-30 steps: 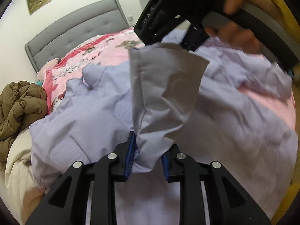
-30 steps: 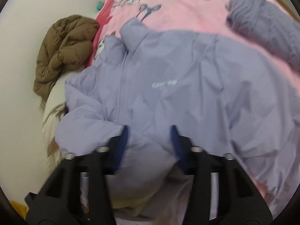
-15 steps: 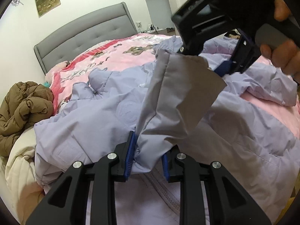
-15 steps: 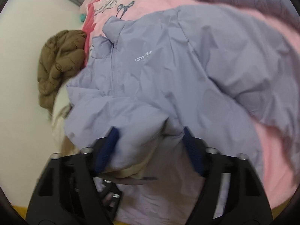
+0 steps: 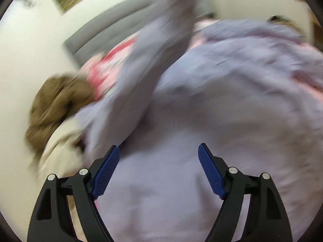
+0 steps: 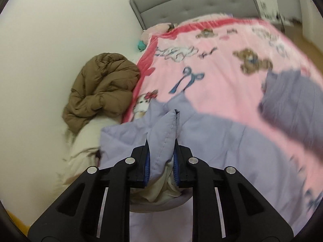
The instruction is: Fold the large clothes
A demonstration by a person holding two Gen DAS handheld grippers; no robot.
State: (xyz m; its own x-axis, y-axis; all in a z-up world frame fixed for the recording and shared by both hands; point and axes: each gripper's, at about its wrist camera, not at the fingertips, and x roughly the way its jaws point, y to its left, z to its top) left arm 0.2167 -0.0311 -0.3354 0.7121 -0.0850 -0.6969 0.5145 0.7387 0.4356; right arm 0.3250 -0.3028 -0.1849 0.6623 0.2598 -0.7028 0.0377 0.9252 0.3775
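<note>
A large lilac padded jacket (image 5: 222, 100) lies spread on the bed, blurred in the left wrist view. My left gripper (image 5: 158, 157) is open and empty just above the jacket's body. A strip of the jacket rises to the top of that view. In the right wrist view my right gripper (image 6: 160, 153) is shut on a fold of the lilac jacket (image 6: 163, 129), lifted above the bed, with cream lining hanging below the jaws. The jacket's body (image 6: 232, 141) spreads to the right.
A pink cartoon-print blanket (image 6: 222, 60) covers the bed, with a grey padded headboard (image 6: 193, 2) behind. A brown puffer coat (image 6: 103, 88) lies bunched by the white wall at the left. A second lilac-grey garment (image 6: 294, 96) lies at the right.
My left gripper has opened and let go of the jacket fold. My right gripper has shut on a fold of the jacket and lifted it. Both views have swung.
</note>
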